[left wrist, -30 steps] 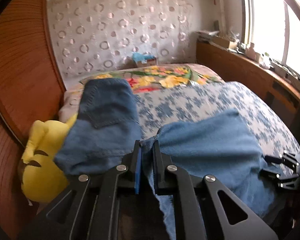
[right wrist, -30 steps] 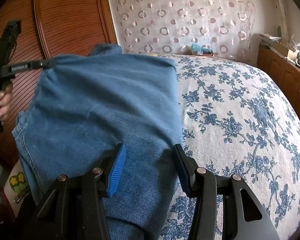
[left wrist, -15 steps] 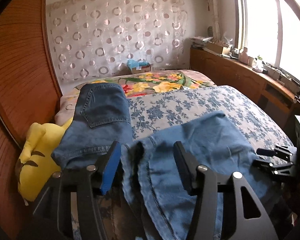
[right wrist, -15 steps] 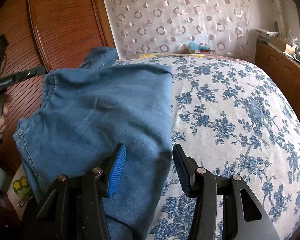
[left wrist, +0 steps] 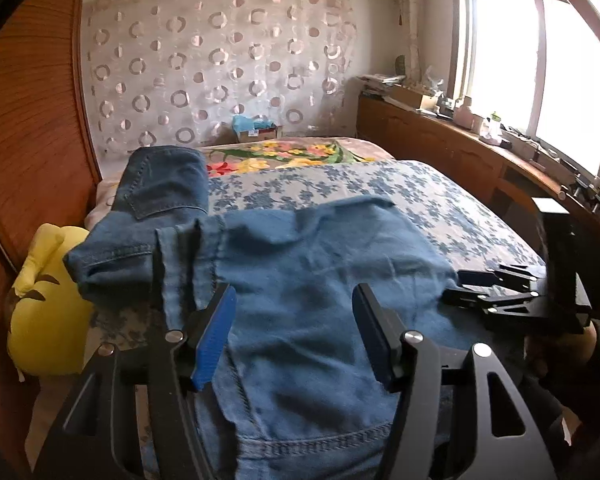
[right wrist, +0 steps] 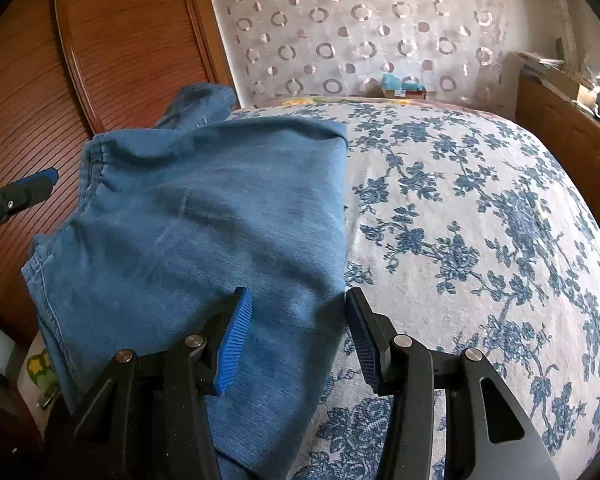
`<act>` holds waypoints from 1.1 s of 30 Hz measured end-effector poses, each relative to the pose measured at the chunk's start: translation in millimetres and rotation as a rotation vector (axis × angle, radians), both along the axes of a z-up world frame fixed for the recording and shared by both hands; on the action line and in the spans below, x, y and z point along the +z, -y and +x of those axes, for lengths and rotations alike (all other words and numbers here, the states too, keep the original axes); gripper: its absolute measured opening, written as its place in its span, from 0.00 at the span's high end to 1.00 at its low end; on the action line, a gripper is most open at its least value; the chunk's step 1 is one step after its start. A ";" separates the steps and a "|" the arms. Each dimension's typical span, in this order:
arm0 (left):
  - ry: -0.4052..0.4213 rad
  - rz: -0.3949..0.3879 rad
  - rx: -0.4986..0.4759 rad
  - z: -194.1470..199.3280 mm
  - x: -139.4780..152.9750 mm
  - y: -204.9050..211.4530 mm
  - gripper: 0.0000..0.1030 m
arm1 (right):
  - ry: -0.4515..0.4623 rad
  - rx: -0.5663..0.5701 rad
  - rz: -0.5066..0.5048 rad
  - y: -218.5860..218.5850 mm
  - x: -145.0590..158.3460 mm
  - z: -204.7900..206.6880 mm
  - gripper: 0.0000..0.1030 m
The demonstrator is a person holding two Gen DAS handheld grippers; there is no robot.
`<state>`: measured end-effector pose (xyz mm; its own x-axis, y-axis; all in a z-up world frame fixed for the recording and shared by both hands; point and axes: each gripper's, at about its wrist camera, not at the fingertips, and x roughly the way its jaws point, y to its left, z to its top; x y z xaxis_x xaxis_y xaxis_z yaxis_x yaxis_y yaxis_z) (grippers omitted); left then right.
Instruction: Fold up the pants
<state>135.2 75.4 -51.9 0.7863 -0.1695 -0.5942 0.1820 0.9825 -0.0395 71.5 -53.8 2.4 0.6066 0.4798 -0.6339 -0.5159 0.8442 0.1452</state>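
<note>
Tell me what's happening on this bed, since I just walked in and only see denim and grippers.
A person with two handheld grippers is folding light blue denim pants on the blue-flowered bedspread. The left gripper has just opened, releasing the fabric below it. The right gripper hovers open over the pants' edge. Darker folded jeans lie beyond.

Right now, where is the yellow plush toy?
In the left wrist view, the yellow plush toy sits at the left edge, wedged between the wooden wardrobe and the darker jeans.

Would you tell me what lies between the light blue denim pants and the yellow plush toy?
In the left wrist view, darker blue folded jeans lie between the light blue pants and the yellow plush toy.
</note>
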 end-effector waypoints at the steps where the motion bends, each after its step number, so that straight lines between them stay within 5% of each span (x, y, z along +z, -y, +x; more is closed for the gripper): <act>1: 0.000 0.002 -0.001 -1.0 0.0 2.4 0.40 | 0.000 0.005 -0.006 -2.0 -0.1 0.7 0.51; 4: 0.002 -0.005 -0.007 -3.1 0.0 4.1 0.40 | -0.005 0.023 -0.015 -7.7 -0.2 2.4 0.52; 6: 0.005 -0.002 -0.007 -4.3 0.2 4.4 0.40 | 0.001 0.039 -0.042 -13.2 0.3 1.5 0.85; 9: 0.009 0.002 -0.002 -4.8 0.0 4.7 0.40 | 0.007 0.064 -0.043 -18.2 0.4 0.9 0.92; 15: 0.006 -0.001 0.004 -3.1 0.3 7.7 0.40 | 0.082 0.056 0.018 -4.4 28.4 -3.9 0.94; 19: 0.015 -0.007 -0.004 -2.5 2.2 9.8 0.40 | 0.164 0.012 -0.054 3.9 50.7 -9.6 0.94; 26: 0.029 -0.019 -0.027 0.8 9.4 21.0 0.40 | 0.206 -0.104 -0.052 68.7 82.5 -3.7 0.94; 33: 0.022 -0.034 -0.078 8.8 11.2 53.8 0.40 | 0.106 -0.243 -0.071 140.3 49.4 13.0 0.90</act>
